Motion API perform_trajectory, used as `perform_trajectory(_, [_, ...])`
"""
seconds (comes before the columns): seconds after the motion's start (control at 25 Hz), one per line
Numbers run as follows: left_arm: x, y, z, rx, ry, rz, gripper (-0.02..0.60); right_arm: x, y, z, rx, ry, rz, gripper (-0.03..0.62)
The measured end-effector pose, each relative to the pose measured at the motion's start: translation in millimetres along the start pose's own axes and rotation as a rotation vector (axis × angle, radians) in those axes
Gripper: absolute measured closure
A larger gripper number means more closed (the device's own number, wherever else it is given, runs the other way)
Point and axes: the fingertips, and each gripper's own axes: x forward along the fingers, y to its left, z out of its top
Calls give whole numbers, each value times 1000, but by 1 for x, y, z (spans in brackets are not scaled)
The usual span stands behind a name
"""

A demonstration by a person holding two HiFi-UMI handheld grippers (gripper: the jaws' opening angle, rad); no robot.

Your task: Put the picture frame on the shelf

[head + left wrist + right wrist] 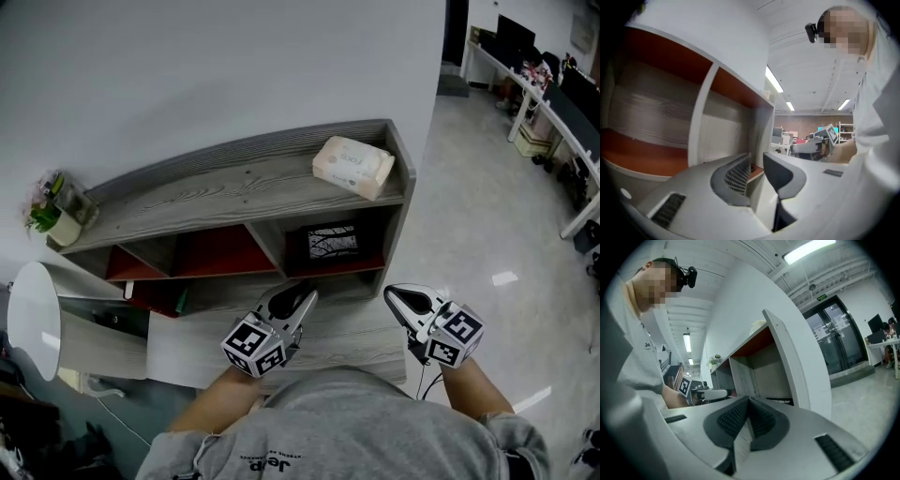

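The picture frame (333, 243) sits inside the right-hand compartment of the shelf (234, 178), directly under the top board, on the red floor of that compartment. A tissue pack (353, 166) lies on the top board above it; a potted plant (52, 211) stands at the board's far left end. The left gripper (298, 298) (757, 161) is in front of the shelf, jaws spread with nothing between them. The right gripper (405, 298) (750, 401) is alongside, jaws pressed together and empty.
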Motion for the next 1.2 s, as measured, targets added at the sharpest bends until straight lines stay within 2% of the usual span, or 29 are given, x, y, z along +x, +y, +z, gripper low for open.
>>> perform_trajectory(0.16, [-53, 10, 13, -23, -37, 9, 494, 24, 19, -2, 11, -10, 55, 588])
perform_trajectory(0.36, [-118, 42, 30, -14, -100, 32, 530, 68, 53, 3, 0, -20, 98, 588])
perform_trajectory(0.44, [-143, 56, 38, -16, -142, 10, 545, 87, 70, 7, -19, -25, 101, 588])
perform_trajectory(0.6, [-192, 85, 48, -42, -210, -80, 572, 122, 103, 13, -46, -53, 70, 588])
perform_trajectory(0.8, [-243, 125, 51, -49, -216, -129, 572, 167, 141, 12, -27, -73, 23, 588])
perform_trajectory(0.96, [-272, 152, 54, -14, -200, -112, 571, 202, 163, 16, -21, -69, 33, 588])
perform_trajectory(1.2, [-296, 175, 56, -31, -194, -68, 571, 226, 177, 38, -66, -81, 27, 587])
